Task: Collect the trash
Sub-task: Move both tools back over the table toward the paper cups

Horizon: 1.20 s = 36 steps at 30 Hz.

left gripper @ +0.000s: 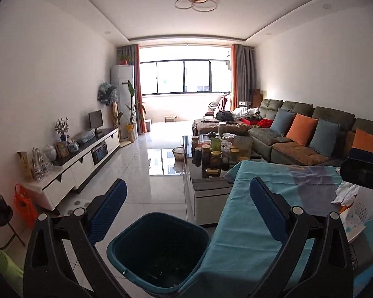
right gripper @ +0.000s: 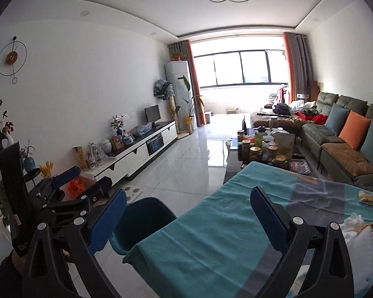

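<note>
Both tools are held with jaws spread wide and nothing between them: the left gripper (left gripper: 186, 198) above the teal bin (left gripper: 159, 250) on the floor, the right gripper (right gripper: 189, 206) over the teal-covered table (right gripper: 211, 223). Crumpled white trash (right gripper: 360, 253) lies at the table's right edge. A sofa (right gripper: 340, 134) is seen beyond.

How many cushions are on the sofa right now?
4 in the left wrist view, in a row against the backrest: blue, orange, blue, orange. More may lie hidden behind the black device at the frame's right edge.
</note>
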### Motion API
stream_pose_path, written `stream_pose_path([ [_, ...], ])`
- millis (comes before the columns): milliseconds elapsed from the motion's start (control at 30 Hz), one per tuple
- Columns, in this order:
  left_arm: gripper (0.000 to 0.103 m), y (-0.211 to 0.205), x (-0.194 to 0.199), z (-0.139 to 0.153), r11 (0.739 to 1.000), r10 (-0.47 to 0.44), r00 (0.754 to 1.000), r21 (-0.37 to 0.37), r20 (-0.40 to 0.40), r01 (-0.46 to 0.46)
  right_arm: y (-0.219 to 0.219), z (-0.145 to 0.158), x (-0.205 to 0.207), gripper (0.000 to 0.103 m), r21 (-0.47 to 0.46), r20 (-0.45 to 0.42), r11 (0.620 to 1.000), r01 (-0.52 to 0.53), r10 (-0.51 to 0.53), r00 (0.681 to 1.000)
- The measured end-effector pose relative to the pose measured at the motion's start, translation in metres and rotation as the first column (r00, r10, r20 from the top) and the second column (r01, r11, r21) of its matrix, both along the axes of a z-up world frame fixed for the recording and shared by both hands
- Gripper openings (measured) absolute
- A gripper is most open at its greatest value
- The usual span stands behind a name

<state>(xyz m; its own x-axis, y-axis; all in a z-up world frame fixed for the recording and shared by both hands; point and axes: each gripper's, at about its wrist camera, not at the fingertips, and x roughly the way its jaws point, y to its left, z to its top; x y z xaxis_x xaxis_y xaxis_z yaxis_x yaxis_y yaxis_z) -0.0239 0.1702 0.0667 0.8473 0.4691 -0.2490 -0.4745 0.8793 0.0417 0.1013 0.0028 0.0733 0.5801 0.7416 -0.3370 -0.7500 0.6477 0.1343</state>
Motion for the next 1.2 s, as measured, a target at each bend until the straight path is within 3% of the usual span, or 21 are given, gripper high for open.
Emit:
stream_pose_path([
  [100,0.098,-0.022,0.004,-0.001,0.999,-0.045,0.998,0.014,0.047,0.045,-0.031,-0.001,-0.003,0.096,0.012,0.024,0.998,0.063,-0.063,0.998],
  [200,0.097,-0.039,0.012,-0.007,0.994,-0.098,0.993,-0.038,0.073,0.101,-0.061,-0.005,-0.009,0.096,0.015,0.044,0.992,0.123,-0.123,0.991],
  [267,0.097,-0.052,0.025,-0.016,0.985,-0.156,0.987,-0.07,0.046,0.159,-0.081,-0.009,-0.015,0.096,0.016,0.057,0.984,0.178,-0.179,0.982],
  [433,0.098,-0.089,0.039,-0.028,0.971,-0.228,0.974,-0.068,0.002,0.227,-0.128,-0.019,-0.027,0.096,0.021,0.072,0.96,0.281,-0.282,0.957],
  [700,0.098,-0.122,0.04,-0.03,0.93,-0.341,0.936,-0.114,0.082,0.349,-0.199,-0.048,-0.041,0.096,-0.008,0.076,0.861,0.508,-0.506,0.859],
  [933,0.097,-0.174,0.05,-0.042,0.871,-0.474,0.878,-0.104,0.072,0.479,-0.222,-0.073,-0.052,0.096,-0.039,0.038,0.809,0.587,-0.586,0.81],
  [1100,0.098,-0.199,0.069,-0.065,0.829,-0.536,0.844,-0.177,0.022,0.531,-0.228,-0.083,-0.054,0.096,-0.054,0.011,0.798,0.601,-0.601,0.799],
  [1200,0.097,-0.205,0.08,-0.078,0.818,-0.55,0.835,-0.204,-0.007,0.538,-0.229,-0.085,-0.054,0.096,-0.053,-0.001,0.797,0.601,-0.602,0.798],
])
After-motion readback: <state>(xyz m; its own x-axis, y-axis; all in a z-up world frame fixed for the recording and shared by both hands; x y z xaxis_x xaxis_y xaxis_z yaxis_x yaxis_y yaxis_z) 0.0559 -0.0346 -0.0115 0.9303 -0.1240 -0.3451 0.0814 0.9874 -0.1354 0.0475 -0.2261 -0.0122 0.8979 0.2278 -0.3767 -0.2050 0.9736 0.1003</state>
